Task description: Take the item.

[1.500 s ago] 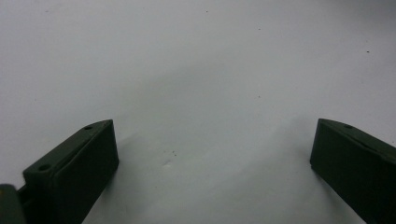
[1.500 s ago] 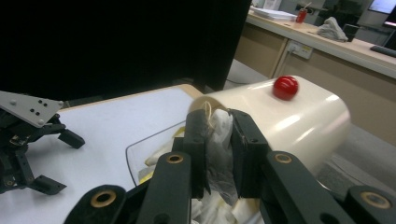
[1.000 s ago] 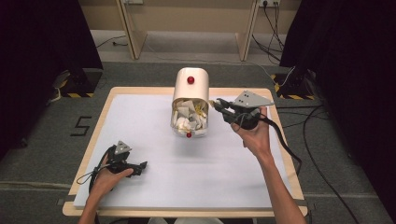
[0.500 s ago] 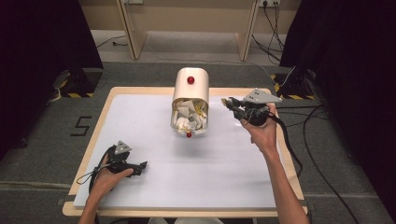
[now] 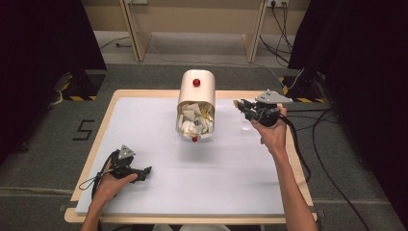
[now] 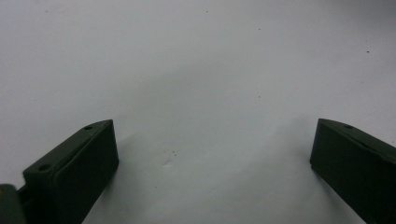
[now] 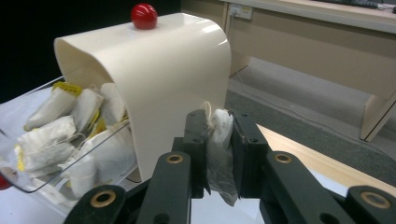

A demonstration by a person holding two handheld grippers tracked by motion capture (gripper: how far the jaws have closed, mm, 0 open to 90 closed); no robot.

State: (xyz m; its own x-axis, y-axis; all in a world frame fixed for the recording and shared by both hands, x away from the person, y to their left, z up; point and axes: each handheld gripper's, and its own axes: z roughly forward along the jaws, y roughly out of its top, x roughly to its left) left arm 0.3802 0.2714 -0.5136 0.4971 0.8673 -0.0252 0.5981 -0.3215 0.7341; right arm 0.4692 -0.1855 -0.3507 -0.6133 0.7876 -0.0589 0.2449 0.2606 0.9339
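A cream dispenser [image 5: 196, 91] with a red knob [image 5: 196, 82] stands at the back middle of the white mat. Its clear drawer [image 5: 194, 129] is tipped open toward me, full of several tea bags [image 5: 193, 120]. To the right of it, above the mat, my right gripper [image 5: 240, 105] is shut on one tea bag [image 7: 218, 140], which hangs between the jaws next to the dispenser's side [image 7: 182, 70]. My left gripper [image 5: 146, 171] rests low at the front left, open, with bare mat between its jaws [image 6: 212, 149].
The white mat [image 5: 216, 178] covers a wooden table whose edge [image 5: 98, 139] shows around it. Cables [image 5: 308, 144] trail off the right side. Wooden furniture legs [image 5: 137, 29] and dark curtains stand beyond the table.
My right gripper has drawn to the right, away from the open drawer, with the tea bag in its jaws. The left gripper has stayed put.
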